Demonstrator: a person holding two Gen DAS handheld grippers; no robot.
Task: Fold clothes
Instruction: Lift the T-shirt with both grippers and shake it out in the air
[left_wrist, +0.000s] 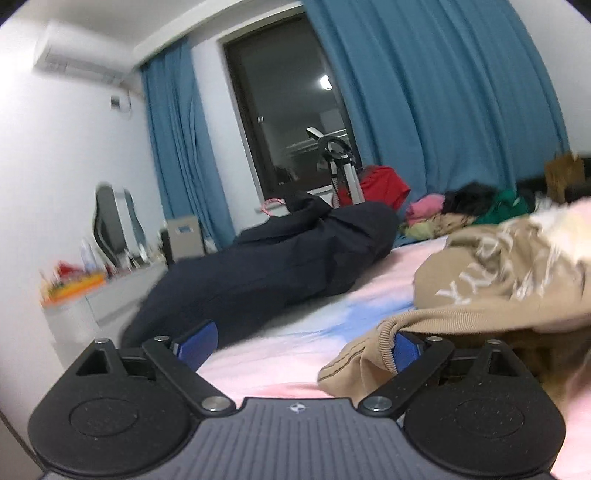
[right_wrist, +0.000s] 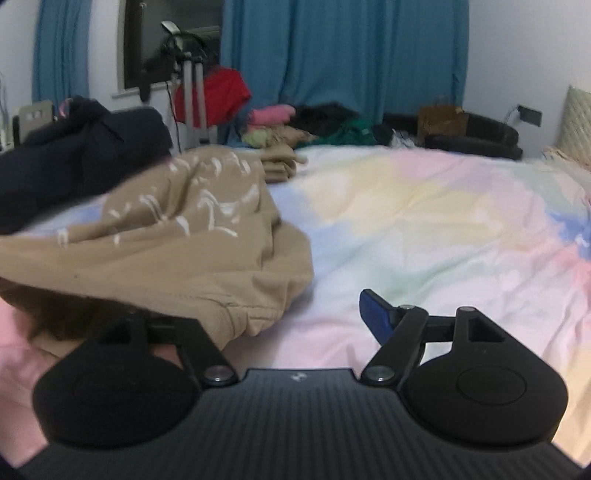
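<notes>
The tan sweatshirt (left_wrist: 509, 266) lies bunched on the bed (right_wrist: 424, 221), over a pastel cover of pink, blue and yellow patches. White lettering runs across its crumpled front, too blurred to read.

The left hand-held gripper (left_wrist: 299, 345) hangs low over the cover with its jaws spread wide. Its left blue pad (left_wrist: 195, 341) is clear of everything; the right pad sits against the sweatshirt's ribbed hem, which drapes over that finger. Nothing is pinched between the two.

The right hand-held gripper (right_wrist: 295, 314) is also spread. Its right blue pad (right_wrist: 376, 314) stands free above the cover, while the left finger is buried under a fold of the tan cloth, so that pad is hidden.

Beyond the sweatshirt a dark navy garment (left_wrist: 273, 258) lies heaped at the bed's far left. Farther back sits a jumble of clothes (right_wrist: 303, 129), pink, green and black, beside a red garment (right_wrist: 221, 96) hanging by a metal stand. Blue curtains (right_wrist: 343, 51) flank a dark window (left_wrist: 291, 110).
</notes>
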